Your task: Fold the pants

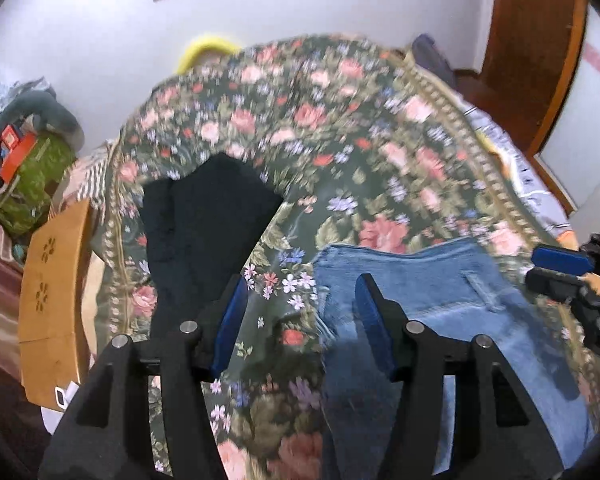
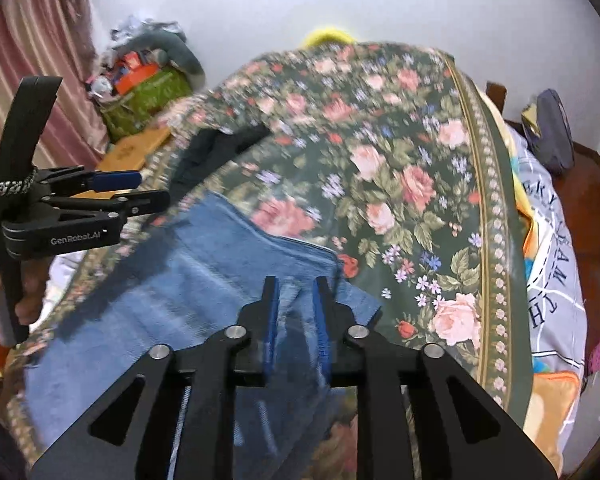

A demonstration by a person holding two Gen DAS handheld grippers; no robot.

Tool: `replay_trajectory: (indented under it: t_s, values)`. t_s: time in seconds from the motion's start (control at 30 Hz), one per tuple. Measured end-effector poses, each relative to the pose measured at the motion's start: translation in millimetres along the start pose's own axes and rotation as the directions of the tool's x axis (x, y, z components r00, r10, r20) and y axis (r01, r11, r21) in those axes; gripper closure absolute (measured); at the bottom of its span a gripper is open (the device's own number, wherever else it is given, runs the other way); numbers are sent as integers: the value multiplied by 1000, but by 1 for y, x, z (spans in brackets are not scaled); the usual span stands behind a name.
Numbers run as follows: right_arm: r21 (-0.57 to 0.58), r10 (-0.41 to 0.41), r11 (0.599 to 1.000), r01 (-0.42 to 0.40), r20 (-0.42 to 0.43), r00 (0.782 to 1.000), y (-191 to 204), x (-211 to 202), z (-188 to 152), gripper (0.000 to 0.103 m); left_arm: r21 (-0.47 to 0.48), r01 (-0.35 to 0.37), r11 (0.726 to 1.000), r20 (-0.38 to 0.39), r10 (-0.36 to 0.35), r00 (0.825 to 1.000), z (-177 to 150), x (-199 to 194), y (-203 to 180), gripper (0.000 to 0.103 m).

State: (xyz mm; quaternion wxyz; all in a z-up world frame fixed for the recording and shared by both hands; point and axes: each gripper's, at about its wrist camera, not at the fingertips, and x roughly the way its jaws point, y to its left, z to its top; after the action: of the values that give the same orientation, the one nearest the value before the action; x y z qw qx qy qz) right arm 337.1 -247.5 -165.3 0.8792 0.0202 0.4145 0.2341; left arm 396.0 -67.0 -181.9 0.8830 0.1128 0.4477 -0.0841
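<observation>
Folded blue jeans lie on the floral bedspread; they also show in the right wrist view. My left gripper is open and empty, hovering over the jeans' left edge. It also shows from the side in the right wrist view. My right gripper is open a narrow gap above the jeans' right corner, holding nothing I can see. It shows at the right edge of the left wrist view.
A folded black garment lies on the bedspread to the left of the jeans. A wooden stool and a green bag stand left of the bed. A white patterned sheet lies on the right.
</observation>
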Motion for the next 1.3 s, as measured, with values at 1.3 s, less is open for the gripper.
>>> replay_trajectory:
  t_s: [1.3]
  values:
    - [111,-41,993,47,-55,998,10,-59,-100,34,-123,104,987,-44,-110,993,-120,-77,53,32]
